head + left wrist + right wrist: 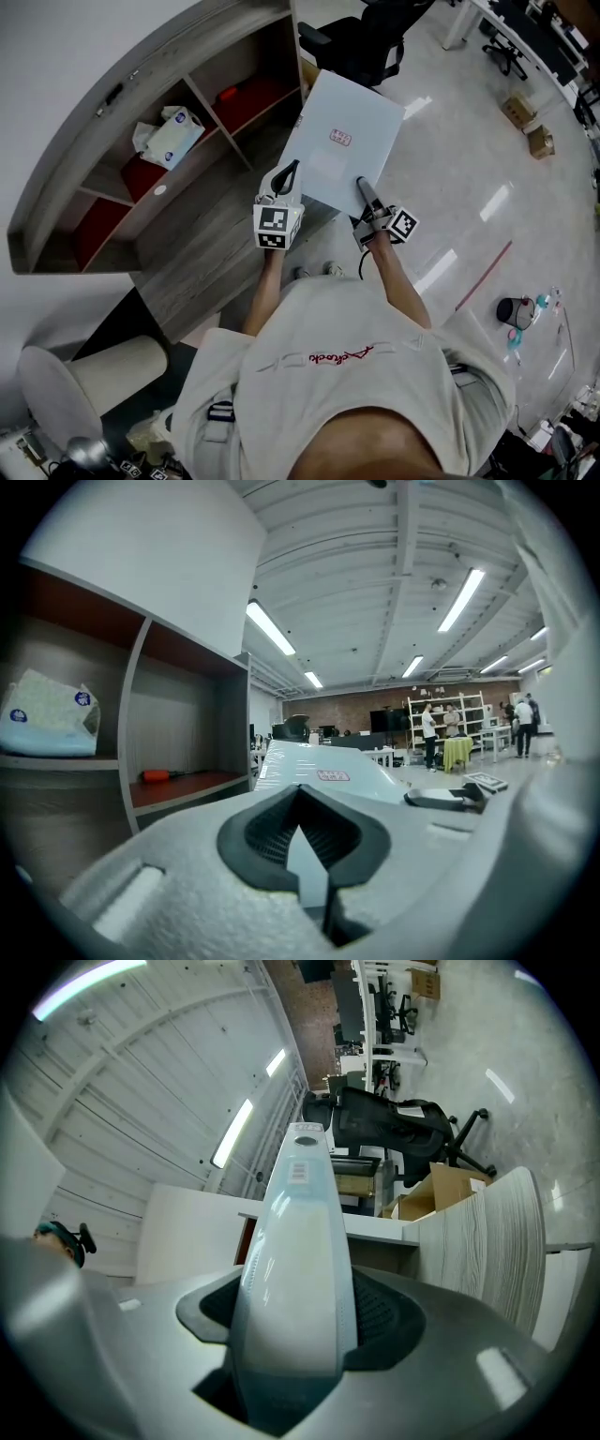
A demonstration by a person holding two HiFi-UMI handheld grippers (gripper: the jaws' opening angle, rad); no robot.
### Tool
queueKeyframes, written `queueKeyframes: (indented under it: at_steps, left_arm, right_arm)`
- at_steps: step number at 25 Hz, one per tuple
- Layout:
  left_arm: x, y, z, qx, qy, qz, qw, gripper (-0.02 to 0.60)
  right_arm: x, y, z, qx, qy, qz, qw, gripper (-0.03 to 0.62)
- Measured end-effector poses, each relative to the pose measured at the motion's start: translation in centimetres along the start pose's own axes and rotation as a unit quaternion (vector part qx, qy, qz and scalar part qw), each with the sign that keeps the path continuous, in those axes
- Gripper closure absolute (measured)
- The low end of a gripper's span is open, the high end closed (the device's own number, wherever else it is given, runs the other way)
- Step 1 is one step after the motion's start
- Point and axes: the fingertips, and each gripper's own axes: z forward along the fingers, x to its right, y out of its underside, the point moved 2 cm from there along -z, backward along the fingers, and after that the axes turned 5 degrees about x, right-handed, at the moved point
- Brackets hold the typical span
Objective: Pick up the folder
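A pale blue folder (342, 141) with a small red label is held in the air in front of the wooden desk, gripped by its near edge. My left gripper (284, 180) is shut on the near left corner, and my right gripper (367, 195) is shut on the near right part. In the left gripper view the folder (319, 771) runs flat away from the jaws (305, 832), its edge pinched between the dark pads. In the right gripper view the folder (300, 1232) stands edge-on, clamped between the jaws (295, 1335).
A wooden desk with shelf compartments (187, 216) lies to the left, holding a tissue pack (171, 136) and a red item (228, 94). A black office chair (366, 42) stands beyond the folder. Cardboard boxes (525, 117) sit on the shiny floor. People (429, 728) stand far off.
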Motion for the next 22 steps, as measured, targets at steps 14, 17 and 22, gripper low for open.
queueKeyframes:
  at_steps: [14, 17, 22]
  left_arm:
    - [0.0, -2.1, -0.4, 0.019, 0.004, 0.013, 0.9997, 0.583]
    - [-0.2, -2.3, -0.4, 0.022, 0.004, 0.014, 0.9997, 0.583]
    - [-0.4, -2.2, -0.2, 0.023, 0.005, 0.016, 0.9996, 0.583]
  right_arm:
    - [-0.9, 0.5, 0.1, 0.006, -0.006, 0.002, 1.000, 0.303]
    - [-0.8, 0.5, 0.0, 0.011, -0.004, 0.003, 1.000, 0.303]
    - [-0.7, 0.3, 0.2, 0.008, -0.003, -0.003, 1.000, 0.303]
